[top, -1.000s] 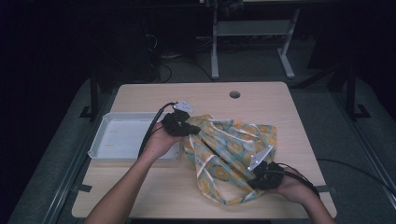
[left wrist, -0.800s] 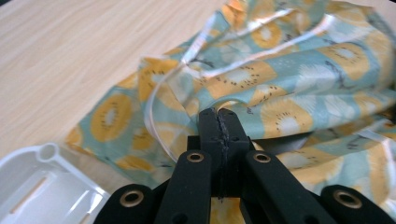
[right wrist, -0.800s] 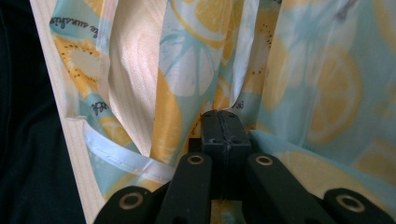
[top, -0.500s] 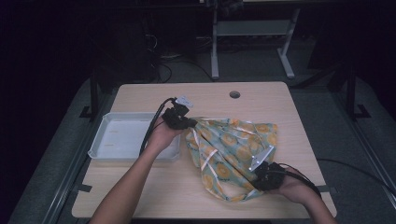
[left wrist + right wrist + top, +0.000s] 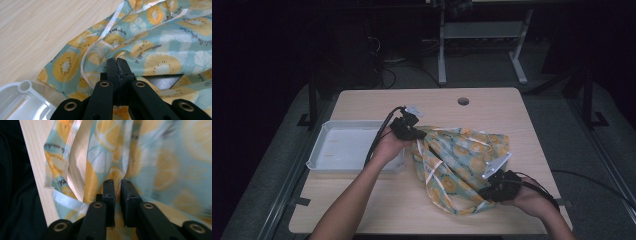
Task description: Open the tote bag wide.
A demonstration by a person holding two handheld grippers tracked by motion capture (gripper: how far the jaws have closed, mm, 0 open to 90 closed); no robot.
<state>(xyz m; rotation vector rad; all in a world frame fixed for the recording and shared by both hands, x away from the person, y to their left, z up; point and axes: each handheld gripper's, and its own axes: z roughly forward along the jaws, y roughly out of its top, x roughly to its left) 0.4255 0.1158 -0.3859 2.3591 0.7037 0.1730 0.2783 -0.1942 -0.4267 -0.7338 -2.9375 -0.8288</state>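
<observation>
A thin teal cloth (image 5: 462,157) printed with yellow citrus and kiwi slices and trimmed with pale ribbon lies crumpled on the wooden table. It stretches between the two tongs: the left gripper (image 5: 410,131) pinches its far corner, the right gripper (image 5: 492,191) pinches its near edge.

High view overlooks table (image 5: 377,205); gripper views close; fruit-print cloth (image 5: 464,160) shared.

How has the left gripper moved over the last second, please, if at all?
Yes: the left gripper, shut on the fruit-print cloth, has moved slightly away from the person, toward the table's hole.
</observation>
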